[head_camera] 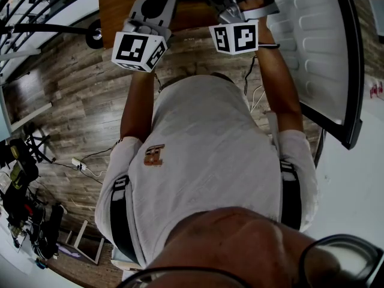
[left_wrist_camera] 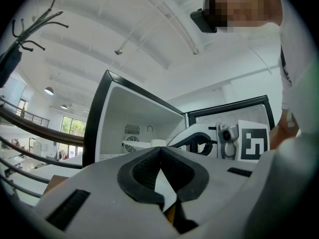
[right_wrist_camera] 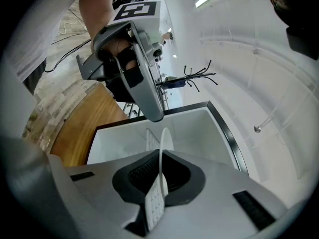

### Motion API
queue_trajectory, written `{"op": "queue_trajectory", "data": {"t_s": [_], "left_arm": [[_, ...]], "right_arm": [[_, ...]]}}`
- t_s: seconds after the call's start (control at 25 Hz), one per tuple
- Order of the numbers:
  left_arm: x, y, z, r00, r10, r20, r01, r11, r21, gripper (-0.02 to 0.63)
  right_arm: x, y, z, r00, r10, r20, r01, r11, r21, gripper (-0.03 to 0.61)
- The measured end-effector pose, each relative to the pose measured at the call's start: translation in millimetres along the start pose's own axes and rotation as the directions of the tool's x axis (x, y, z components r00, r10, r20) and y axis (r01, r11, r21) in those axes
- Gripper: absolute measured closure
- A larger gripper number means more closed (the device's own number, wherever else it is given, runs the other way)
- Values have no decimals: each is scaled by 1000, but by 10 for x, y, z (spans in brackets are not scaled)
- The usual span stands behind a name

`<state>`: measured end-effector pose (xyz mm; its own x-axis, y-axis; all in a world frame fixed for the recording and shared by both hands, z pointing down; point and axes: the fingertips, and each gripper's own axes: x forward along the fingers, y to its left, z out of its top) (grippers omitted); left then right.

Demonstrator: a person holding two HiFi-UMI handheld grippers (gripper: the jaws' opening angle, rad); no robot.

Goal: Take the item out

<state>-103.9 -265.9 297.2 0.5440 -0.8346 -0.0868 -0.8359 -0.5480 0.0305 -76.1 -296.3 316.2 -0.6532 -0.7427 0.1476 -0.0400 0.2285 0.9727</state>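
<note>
Right tool (right_wrist_camera: 160, 158) clamped nearly shut on thin white item (right_wrist_camera: 165, 139), held edge-on, long axis running straight out past the tips toward the open fridge compartment (right_wrist_camera: 199, 133). Left tool (left_wrist_camera: 160, 152) closed tip to tip on nothing, alongside. Item looks clear of the compartment mouth, by my read.

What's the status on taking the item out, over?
Left gripper shut, tips together. Right gripper shut on thin white item. Open fridge ahead, nothing seen in the way.
</note>
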Motion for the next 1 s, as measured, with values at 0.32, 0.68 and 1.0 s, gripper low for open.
{"op": "queue_trajectory", "data": {"t_s": [0.32, 0.68, 1.0], "left_arm": [[-13, -17, 13, 1000, -4, 4, 4, 1000, -3, 595], [-90, -22, 14, 1000, -5, 3, 5, 1000, -4, 595], [-141, -14, 93, 1000, 0, 7, 0, 1000, -6, 595]], "right_arm": [[-32, -11, 33, 1000, 1, 0, -1, 1000, -9, 538], [-57, -15, 122, 1000, 1, 3, -1, 1000, -19, 538], [-86, -85, 194, 1000, -3, 6, 4, 1000, -21, 538]]}}
